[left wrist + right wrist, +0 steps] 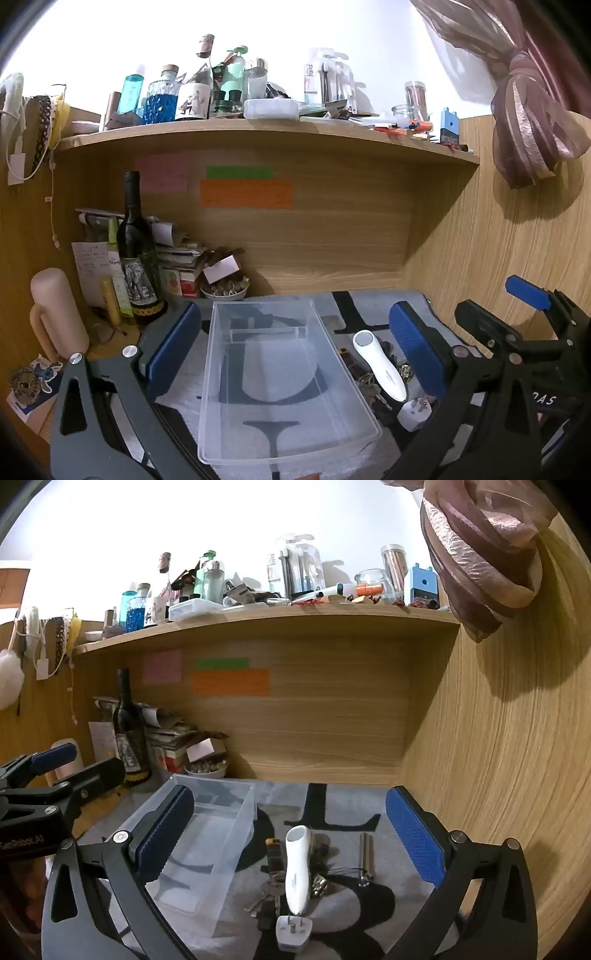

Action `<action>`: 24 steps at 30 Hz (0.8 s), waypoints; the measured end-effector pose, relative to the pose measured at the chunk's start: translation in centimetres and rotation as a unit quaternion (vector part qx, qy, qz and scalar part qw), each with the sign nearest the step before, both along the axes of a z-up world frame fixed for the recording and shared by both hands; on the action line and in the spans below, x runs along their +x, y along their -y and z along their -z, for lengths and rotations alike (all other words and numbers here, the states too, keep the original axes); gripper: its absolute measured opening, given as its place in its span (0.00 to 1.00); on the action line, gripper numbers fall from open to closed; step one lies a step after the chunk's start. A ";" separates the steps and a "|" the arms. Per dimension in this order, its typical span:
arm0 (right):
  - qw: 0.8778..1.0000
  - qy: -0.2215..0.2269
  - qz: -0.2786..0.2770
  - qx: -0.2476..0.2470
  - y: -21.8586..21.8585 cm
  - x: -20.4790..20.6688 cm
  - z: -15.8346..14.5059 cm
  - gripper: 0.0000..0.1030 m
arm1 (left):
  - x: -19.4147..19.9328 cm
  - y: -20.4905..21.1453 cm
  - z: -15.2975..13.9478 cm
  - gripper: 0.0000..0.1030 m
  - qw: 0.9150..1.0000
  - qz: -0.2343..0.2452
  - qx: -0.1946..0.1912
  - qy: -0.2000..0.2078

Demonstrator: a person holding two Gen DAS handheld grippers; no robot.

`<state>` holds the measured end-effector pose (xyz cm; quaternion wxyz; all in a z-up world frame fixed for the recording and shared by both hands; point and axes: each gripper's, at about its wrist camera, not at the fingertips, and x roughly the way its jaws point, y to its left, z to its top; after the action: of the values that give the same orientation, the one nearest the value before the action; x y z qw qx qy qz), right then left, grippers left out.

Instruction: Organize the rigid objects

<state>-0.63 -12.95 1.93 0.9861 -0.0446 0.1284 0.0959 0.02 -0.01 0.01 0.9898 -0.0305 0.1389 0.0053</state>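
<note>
A clear plastic bin (288, 380) lies empty on the grey patterned mat (177, 391); it also shows in the right wrist view (207, 834). My left gripper (295, 354) is open, its fingers straddling the bin. To the bin's right lie a white handheld device (297, 867), a bunch of keys (267, 893), a white plug adapter (293, 932), a small metal cylinder (365, 856) and a dark lighter-like item (274, 853). My right gripper (288, 834) is open above them, holding nothing. The device (380, 365) and adapter (415, 411) show in the left view too.
A wine bottle (138, 254), a pink mug (55, 314), stacked papers (177, 251) and a bowl (225, 290) crowd the back left corner. A cluttered shelf (258, 133) runs overhead. A wooden wall (498, 775) stands close on the right.
</note>
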 end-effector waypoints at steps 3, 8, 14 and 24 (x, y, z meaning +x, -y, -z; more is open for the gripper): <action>1.000 -0.003 -0.001 0.003 0.0 0.0 0.0 1.00 | 0.0 0.0 0.0 1.00 1.000 0.000 0.001 0.002; 1.000 -0.005 0.000 0.003 0.0 0.2 0.0 1.00 | 0.0 0.0 0.0 1.00 1.000 0.000 0.001 0.001; 1.000 -0.004 -0.003 0.002 -0.1 0.6 0.0 1.00 | 0.0 0.0 -0.1 1.00 1.000 0.001 0.001 0.002; 1.000 -0.001 -0.003 0.001 -0.4 0.2 -0.2 1.00 | 0.0 -0.2 0.3 1.00 1.000 -0.001 -0.001 0.004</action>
<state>-0.39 -12.57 2.09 0.9856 -0.0437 0.1293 0.0995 -0.03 0.18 -0.32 0.9904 -0.0313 0.1349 0.0060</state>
